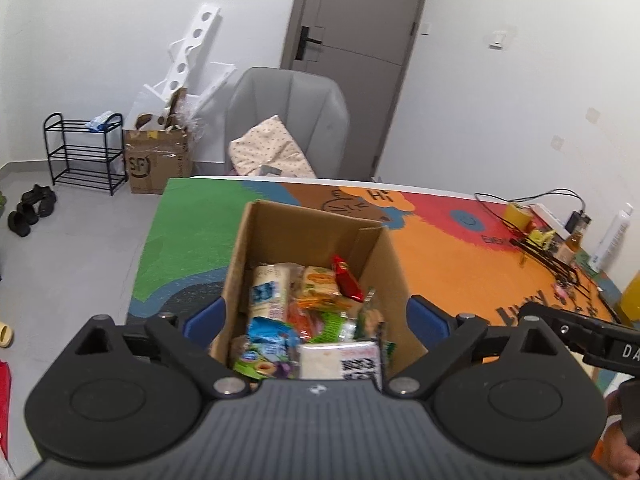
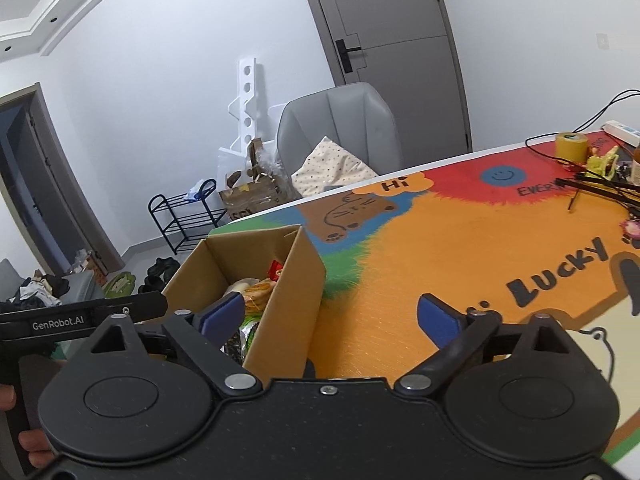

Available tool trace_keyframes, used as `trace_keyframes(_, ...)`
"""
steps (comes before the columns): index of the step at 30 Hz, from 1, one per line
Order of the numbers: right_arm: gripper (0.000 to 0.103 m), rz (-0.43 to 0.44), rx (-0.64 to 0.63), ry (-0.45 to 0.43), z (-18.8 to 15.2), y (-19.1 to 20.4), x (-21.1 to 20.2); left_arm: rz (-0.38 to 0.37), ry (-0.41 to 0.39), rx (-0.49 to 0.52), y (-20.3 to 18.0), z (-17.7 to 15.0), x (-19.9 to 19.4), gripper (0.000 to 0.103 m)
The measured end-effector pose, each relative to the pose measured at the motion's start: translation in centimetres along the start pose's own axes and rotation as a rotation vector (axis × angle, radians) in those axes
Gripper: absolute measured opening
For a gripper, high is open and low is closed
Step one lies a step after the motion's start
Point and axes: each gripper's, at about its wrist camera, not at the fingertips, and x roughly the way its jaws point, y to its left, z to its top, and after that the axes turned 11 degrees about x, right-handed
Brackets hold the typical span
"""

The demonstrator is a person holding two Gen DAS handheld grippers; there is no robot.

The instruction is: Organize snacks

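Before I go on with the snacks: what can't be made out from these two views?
- Cardboard box near end: left wrist view, hidden behind the left gripper.
- Snack packets: print blurred, unreadable.
- Box contents: right wrist view, mostly hidden by the box's side wall and a finger of the right gripper.
- Table right side: cut off.

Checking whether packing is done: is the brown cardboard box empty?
No, the brown cardboard box holds many colourful snack packets.
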Motion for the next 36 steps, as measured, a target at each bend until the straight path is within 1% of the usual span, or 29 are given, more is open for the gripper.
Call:
trace_keyframes(3,0.103,0.002,0.006,-0.007,0.0,-0.4,-0.9,-0.007,-0.012,0.006,-0.6,0.0,-0.7,0.097)
trace_keyframes(9,0.103,0.001,0.032,-0.01,0.0,-1.4,-2.9,-0.035,-0.022,0.031,-2.0,0.0,-2.2,0.097)
trace_keyframes(14,0.103,-0.013,0.037,-0.025,0.1,-1.8,-4.8,-0.049,-0.032,0.056,-3.3,0.1,-3.3,0.102)
trace_keyframes(23,0.103,-0.036,0.056,-0.042,0.1,-2.9,-7.5,-0.079,-0.022,0.088,-5.0,0.0,-5.3,0.103)
trace_keyframes(31,0.103,-0.012,0.046,-0.044,-0.5,-3.0,-9.4,-0.093,-0.015,0.1,-4.9,-1.0,-6.9,0.103)
trace_keyframes(34,0.103,0.011,0.025,-0.051,-0.7,-2.5,-10.2,-0.09,-0.024,0.104,-4.6,-1.3,-7.6,0.103)
trace_keyframes(36,0.103,0.033,0.033,-0.05,-0.7,-2.6,-10.6,-0.094,-0.022,0.103,-4.4,-1.5,-8.1,0.103)
